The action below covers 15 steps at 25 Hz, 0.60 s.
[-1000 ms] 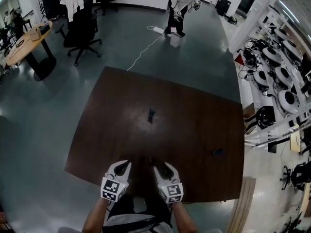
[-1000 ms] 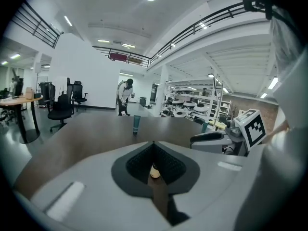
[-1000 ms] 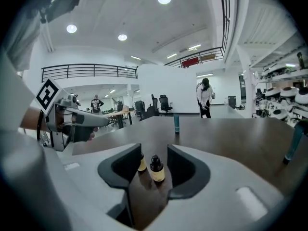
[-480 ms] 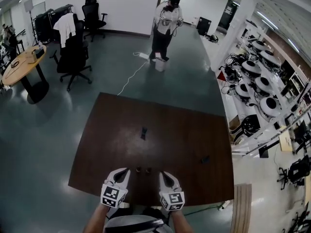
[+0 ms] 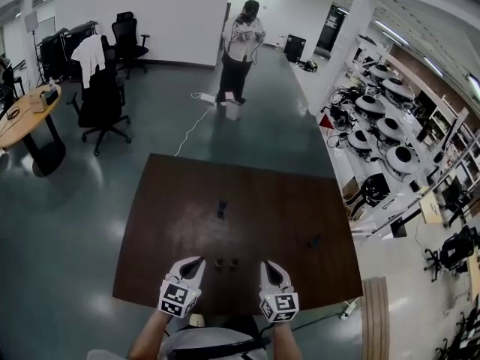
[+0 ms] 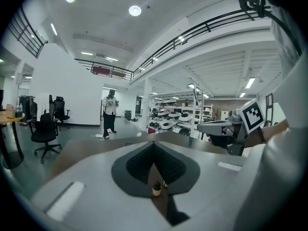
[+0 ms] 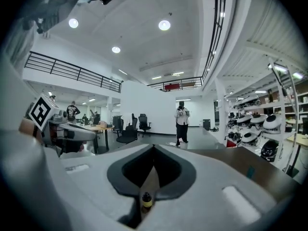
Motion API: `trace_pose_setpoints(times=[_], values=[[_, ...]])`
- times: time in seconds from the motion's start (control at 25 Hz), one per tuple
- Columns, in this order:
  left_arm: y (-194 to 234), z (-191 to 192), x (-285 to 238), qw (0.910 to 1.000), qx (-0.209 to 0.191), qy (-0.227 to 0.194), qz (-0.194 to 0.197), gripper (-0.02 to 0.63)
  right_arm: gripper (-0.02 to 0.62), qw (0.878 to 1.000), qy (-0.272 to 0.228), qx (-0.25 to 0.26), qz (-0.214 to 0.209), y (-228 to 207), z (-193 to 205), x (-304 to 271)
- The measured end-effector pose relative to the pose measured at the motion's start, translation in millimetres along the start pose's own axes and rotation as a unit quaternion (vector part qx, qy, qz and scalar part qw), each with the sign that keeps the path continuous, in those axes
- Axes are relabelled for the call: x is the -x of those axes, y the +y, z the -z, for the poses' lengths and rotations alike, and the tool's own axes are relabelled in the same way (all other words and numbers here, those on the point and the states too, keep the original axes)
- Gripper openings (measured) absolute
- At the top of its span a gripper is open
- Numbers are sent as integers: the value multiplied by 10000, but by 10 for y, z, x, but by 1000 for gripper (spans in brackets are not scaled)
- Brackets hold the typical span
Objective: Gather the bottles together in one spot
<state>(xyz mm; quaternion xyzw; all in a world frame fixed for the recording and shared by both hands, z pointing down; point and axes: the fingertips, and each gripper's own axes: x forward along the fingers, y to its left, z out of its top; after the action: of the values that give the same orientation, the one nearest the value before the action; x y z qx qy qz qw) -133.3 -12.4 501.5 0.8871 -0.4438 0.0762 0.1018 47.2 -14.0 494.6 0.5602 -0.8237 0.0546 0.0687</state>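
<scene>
Seeing pair of bottles (image 5: 218,262) standing side by side near front edge of table (image 5: 285,201), just apart. Third bottle (image 5: 222,207) at mid-table, fourth bottle (image 5: 313,241) toward right edge, both well apart from pair. We hold left gripper (image 5: 198,260) left of pair, jaws pressed together, empty. We hold right gripper (image 5: 268,264) right of pair; jaws have just been closing, now pressed together, nothing between them. Neither touches bottle. Beyond table: person (image 5: 238,47) standing on floor, office chair (image 5: 100,100) at left, round desk (image 5: 22,115) past it.
</scene>
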Motion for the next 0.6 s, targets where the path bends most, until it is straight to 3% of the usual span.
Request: trace_pose_setpoints(times=[0.32, 0.6], values=[[120, 22, -213, 10000, 54, 36, -69, -2, 2, 9995, 54, 267, -164, -165, -40, -152], [322, 39, -540, 9994, 193, 56, -297, -1, 2, 9984, 22, 419, -369, -421, -80, -652]])
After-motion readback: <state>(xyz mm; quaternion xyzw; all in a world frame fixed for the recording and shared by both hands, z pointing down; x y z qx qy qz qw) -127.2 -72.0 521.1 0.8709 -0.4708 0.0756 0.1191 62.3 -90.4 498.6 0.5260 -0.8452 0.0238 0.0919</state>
